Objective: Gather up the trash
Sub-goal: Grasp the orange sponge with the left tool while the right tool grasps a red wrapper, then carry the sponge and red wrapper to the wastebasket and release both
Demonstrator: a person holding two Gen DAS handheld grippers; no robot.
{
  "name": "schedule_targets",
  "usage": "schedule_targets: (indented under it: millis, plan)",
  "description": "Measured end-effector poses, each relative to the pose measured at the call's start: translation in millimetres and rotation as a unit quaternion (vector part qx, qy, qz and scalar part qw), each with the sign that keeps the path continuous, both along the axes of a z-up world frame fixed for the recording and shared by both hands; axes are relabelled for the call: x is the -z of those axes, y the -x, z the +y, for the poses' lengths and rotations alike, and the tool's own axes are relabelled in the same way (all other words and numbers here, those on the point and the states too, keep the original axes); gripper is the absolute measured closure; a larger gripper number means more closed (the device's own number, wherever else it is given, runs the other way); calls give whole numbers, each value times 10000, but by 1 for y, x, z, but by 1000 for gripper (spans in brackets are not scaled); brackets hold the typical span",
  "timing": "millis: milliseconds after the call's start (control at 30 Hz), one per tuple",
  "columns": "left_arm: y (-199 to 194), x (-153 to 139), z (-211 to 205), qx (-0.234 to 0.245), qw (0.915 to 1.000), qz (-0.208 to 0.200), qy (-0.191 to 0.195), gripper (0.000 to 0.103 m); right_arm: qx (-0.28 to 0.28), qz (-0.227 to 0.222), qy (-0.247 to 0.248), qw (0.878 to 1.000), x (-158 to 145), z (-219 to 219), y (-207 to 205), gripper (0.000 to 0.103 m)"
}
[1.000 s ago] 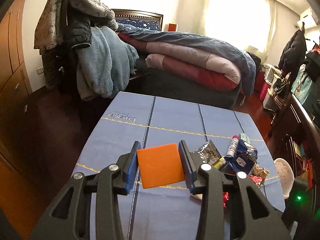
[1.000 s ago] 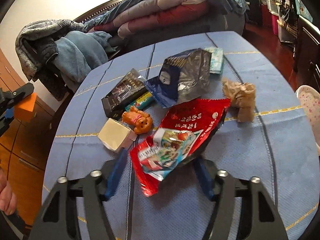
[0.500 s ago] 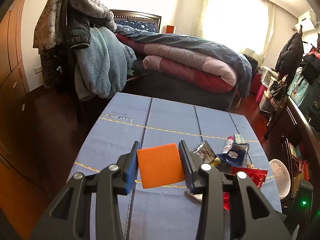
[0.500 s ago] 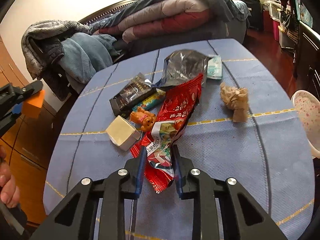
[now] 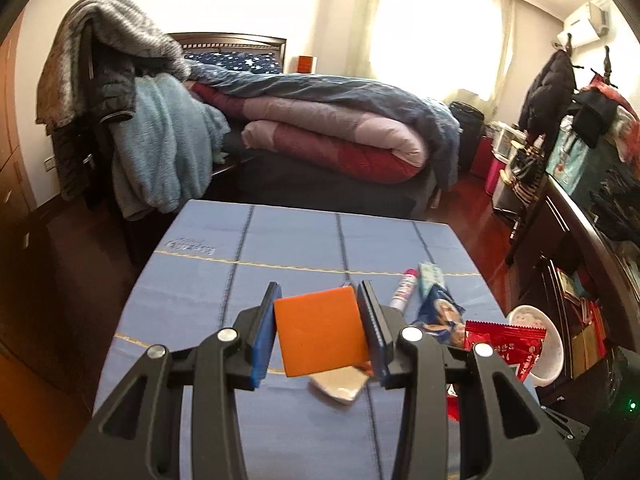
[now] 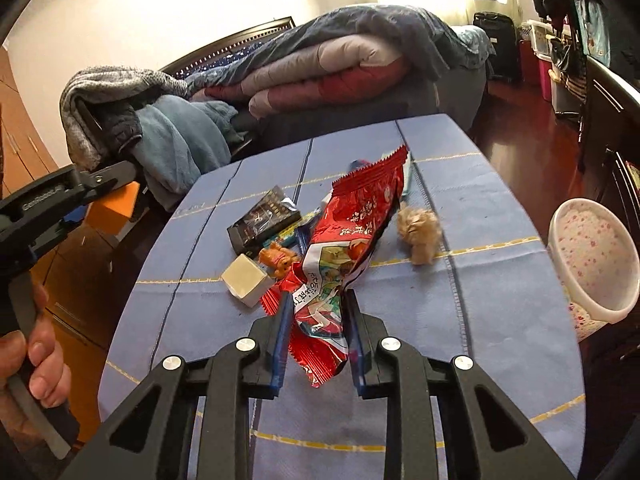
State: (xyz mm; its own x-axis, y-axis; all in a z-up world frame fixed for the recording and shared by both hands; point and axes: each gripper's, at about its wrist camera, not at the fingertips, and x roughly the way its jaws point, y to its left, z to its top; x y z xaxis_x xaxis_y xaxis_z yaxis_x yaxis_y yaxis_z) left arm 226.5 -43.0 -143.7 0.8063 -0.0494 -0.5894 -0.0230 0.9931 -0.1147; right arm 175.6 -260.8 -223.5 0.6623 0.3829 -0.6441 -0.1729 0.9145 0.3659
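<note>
My left gripper is shut on an orange block and holds it above the blue table. My right gripper is shut on a red snack bag and holds it lifted over the table; the bag also shows in the left wrist view. The left gripper with its orange block shows at the left of the right wrist view. A white-pink bin stands off the table's right edge, also in the left wrist view.
On the table lie a dark wrapper, a white cube, a small orange toy bear, a crumpled brown paper, a blue snack bag and a tube. A bed lies beyond.
My right gripper closed on the red snack bag and lifted it off the table, tilting it upright. The left gripper kept hold of the orange block and drew back a little.
</note>
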Motion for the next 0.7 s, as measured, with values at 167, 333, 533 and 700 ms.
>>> schedule_targets:
  millis: [167,333,533,700]
  plan:
    - [-5,0,-31,315,9995,-50,-42,63,225,-77,-32,9997,-2,-26,4,78]
    - [-12,3,-66,645,9979,-22,-111,63,517,-87,-100,9986,-1,-58,6,78]
    - [-21,7,-110,1085,9939,-22,-183,63,874,-115,-121,9960,1,-95,11,78]
    - [-29,11,-151,1555,9877,6,-166,63,1235,-90,-148,9922,6,-129,13,78]
